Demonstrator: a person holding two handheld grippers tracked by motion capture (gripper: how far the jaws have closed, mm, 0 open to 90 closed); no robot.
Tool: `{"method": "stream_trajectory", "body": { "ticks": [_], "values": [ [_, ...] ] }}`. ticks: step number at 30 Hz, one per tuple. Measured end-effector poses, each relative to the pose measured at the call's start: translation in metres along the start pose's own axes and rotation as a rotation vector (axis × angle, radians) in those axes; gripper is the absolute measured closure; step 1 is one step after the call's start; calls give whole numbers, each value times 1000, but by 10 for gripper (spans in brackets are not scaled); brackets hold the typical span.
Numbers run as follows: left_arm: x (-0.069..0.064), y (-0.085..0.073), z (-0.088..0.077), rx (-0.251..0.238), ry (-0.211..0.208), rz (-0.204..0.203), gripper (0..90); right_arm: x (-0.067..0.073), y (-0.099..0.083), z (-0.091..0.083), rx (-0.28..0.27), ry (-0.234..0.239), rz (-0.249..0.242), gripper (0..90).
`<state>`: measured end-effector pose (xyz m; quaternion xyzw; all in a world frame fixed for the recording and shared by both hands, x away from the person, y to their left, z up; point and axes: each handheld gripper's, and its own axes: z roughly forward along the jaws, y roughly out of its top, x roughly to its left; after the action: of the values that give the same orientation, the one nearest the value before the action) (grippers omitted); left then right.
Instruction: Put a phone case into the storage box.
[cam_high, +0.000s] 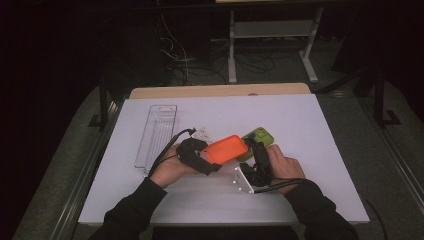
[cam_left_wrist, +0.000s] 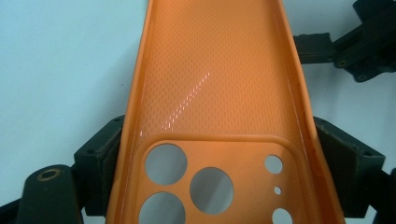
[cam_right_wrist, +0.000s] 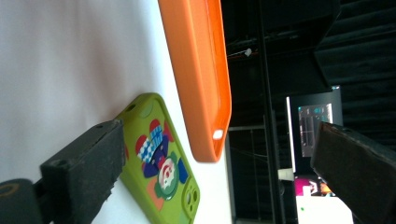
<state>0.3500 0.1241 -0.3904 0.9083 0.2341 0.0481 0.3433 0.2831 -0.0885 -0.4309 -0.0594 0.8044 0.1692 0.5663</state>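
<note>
The left gripper (cam_high: 216, 162) was clamped across the width of an orange phone case (cam_high: 227, 149), jaws pressing on its two long side walls near the camera cut-outs — seen plainly in the left gripper view, where the pads (cam_left_wrist: 103, 154) sat flush against the case's edges. The case (cam_left_wrist: 219, 107) was held off the white table (cam_high: 150, 195), inner side up, probably so the open cavity faced whatever was meant to go into it.

The right gripper (cam_high: 256, 150) had its jaws wide apart, nothing between them. One finger (cam_right_wrist: 86, 168) hovered just over or beside a green phone case with a cartoon print (cam_right_wrist: 161, 170), which lay flat on the table at the orange case's far end; touching or not, I couldn't tell. In the high view the green case (cam_high: 257, 136) sat partly hidden behind the orange one.

Likely reason for the layout: one case steadied in the air while the other hand lined up on the green one (a grab looked imminent, not begun). A clear plastic tray (cam_high: 156, 135) rested well off to the left, untouched.
</note>
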Motion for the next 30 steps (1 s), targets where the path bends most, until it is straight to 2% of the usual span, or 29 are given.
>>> {"method": "stream_trajectory", "body": {
  "ticks": [12, 13, 16, 23, 26, 28, 30],
  "values": [
    [0, 1, -2, -14, 0, -5, 157, 3, 14, 11, -14, -43, -63, 145],
    [0, 1, -2, -16, 0, -5, 157, 4, 15, 12, -27, -78, -40, 168],
    [1, 1, -2, -16, 0, -5, 157, 5, 18, 14, -13, -71, -67, 238],
    [0, 1, -2, -14, -3, 3, 157, 8, 18, 13, -10, -75, -82, 362],
    [0, 1, -2, -11, -7, 5, 157, 10, 19, 12, -9, -59, -86, 429],
    [0, 1, -2, -11, -7, 5, 157, 12, 19, 13, -12, -69, -101, 480],
    [0, 1, -2, -10, -7, 5, 157, 14, 20, 13, -12, -58, -111, 518]
  ]
}}
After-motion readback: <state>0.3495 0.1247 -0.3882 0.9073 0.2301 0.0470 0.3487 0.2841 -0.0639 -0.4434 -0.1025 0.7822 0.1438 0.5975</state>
